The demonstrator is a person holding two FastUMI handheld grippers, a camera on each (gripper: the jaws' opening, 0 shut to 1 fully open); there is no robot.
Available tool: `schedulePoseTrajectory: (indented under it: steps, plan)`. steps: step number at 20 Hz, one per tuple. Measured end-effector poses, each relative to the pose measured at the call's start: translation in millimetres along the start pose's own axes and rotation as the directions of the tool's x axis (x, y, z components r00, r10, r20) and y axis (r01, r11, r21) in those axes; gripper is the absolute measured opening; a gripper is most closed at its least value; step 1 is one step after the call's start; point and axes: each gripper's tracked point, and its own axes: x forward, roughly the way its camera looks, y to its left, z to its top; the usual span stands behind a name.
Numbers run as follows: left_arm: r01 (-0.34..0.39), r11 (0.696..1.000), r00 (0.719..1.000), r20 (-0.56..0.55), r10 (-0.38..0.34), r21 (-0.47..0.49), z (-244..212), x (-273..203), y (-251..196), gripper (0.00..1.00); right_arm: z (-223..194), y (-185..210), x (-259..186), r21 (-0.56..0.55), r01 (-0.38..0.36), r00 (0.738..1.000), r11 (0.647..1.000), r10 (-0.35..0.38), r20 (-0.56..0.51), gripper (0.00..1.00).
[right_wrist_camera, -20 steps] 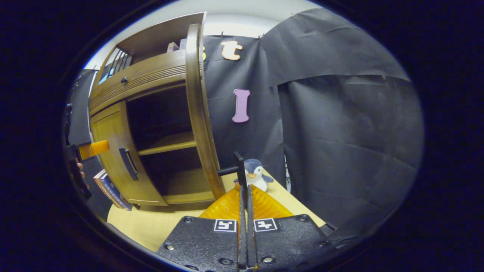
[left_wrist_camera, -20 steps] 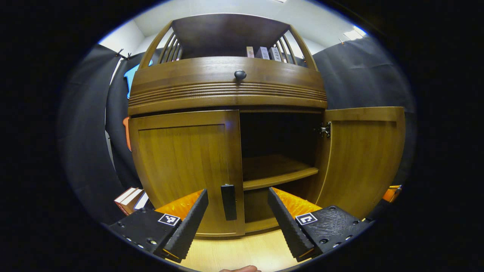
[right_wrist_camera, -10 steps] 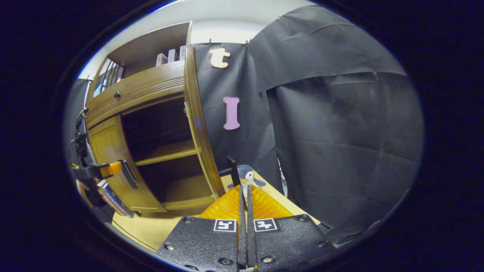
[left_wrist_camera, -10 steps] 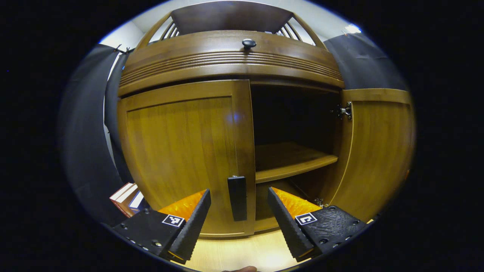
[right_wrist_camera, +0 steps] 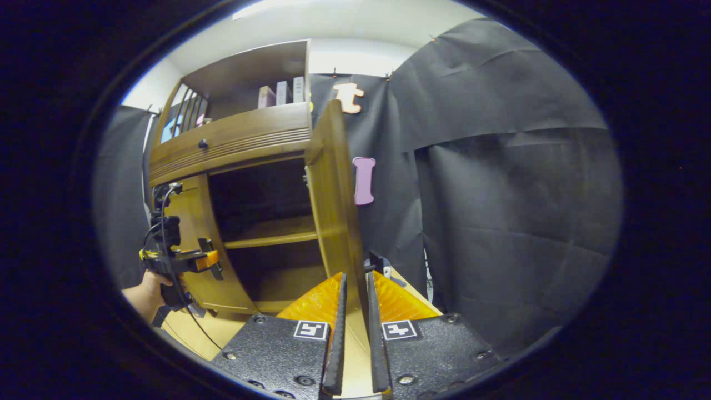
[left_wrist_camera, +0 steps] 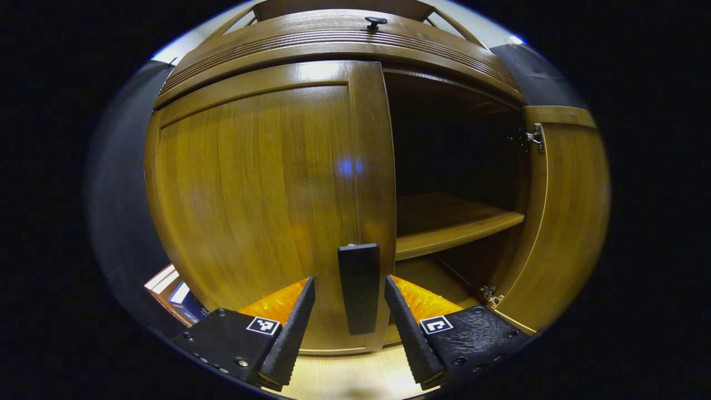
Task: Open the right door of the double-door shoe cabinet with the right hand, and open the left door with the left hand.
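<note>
The wooden shoe cabinet's left door (left_wrist_camera: 261,183) is closed. Its black handle (left_wrist_camera: 359,286) stands between the fingers of my left gripper (left_wrist_camera: 349,284), which is open and does not touch it. The right door (left_wrist_camera: 561,211) is swung wide open, and a shelf (left_wrist_camera: 450,233) shows inside. In the right gripper view that right door (right_wrist_camera: 333,194) is edge-on straight ahead, with its black handle (right_wrist_camera: 377,260) just past the right fingertip. My right gripper (right_wrist_camera: 354,286) is open by a narrow gap. Farther left, the left gripper (right_wrist_camera: 206,260) sits at the left door (right_wrist_camera: 191,233), held by a hand (right_wrist_camera: 144,286).
Books (left_wrist_camera: 172,283) lean beside the cabinet at its lower left. A drawer with a round knob (left_wrist_camera: 376,21) runs above the doors, and small boxes (right_wrist_camera: 282,93) stand on the top shelf. The cabinet rests on a pale wooden tabletop (left_wrist_camera: 344,378). Black cloth (right_wrist_camera: 500,194) hangs to the right.
My left gripper has moved in toward the left door, so the handle now stands between its fingers. The right gripper's fingers, shut on the right door's handle before, have parted.
</note>
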Motion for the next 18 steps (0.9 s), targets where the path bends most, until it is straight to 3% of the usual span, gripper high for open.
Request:
schedulePoseTrajectory:
  steps: [1,3,5,7,8,11,13,18]
  plan:
    - [-0.011,1.000,1.000,0.012,0.011,0.006,3,1,3,0.84,1,6,1,-0.018,-0.013,1.000,1.000,0.013,0.002,0.23]
    - [-0.018,1.000,0.999,0.032,0.017,0.005,6,6,4,0.59,0,15,2,-0.037,-0.035,0.999,0.999,0.035,-0.002,0.23]
    - [0.005,1.000,1.000,0.026,-0.004,-0.024,3,10,0,0.53,-1,25,4,-0.041,-0.055,0.998,0.998,0.055,-0.009,0.27]
    - [0.025,0.999,0.999,0.041,-0.023,-0.047,4,10,-4,0.60,-6,32,7,-0.022,-0.076,0.997,0.997,0.075,-0.023,0.28]
    - [0.044,0.997,0.998,0.044,-0.042,-0.057,3,11,-7,0.47,-9,35,8,-0.016,-0.079,0.996,0.997,0.079,-0.031,0.28]
    - [0.040,0.997,0.998,0.048,-0.037,-0.065,2,10,-6,0.41,-10,42,10,-0.017,-0.088,0.995,0.996,0.088,-0.037,0.29]
    - [0.046,0.997,0.998,0.047,-0.043,-0.061,3,10,-7,0.27,-10,45,11,-0.025,-0.093,0.995,0.995,0.092,-0.034,0.30]
    - [0.081,0.996,0.996,0.041,-0.080,-0.033,0,-3,-8,0.27,-19,50,18,-0.032,-0.086,0.995,0.996,0.084,-0.053,0.40]
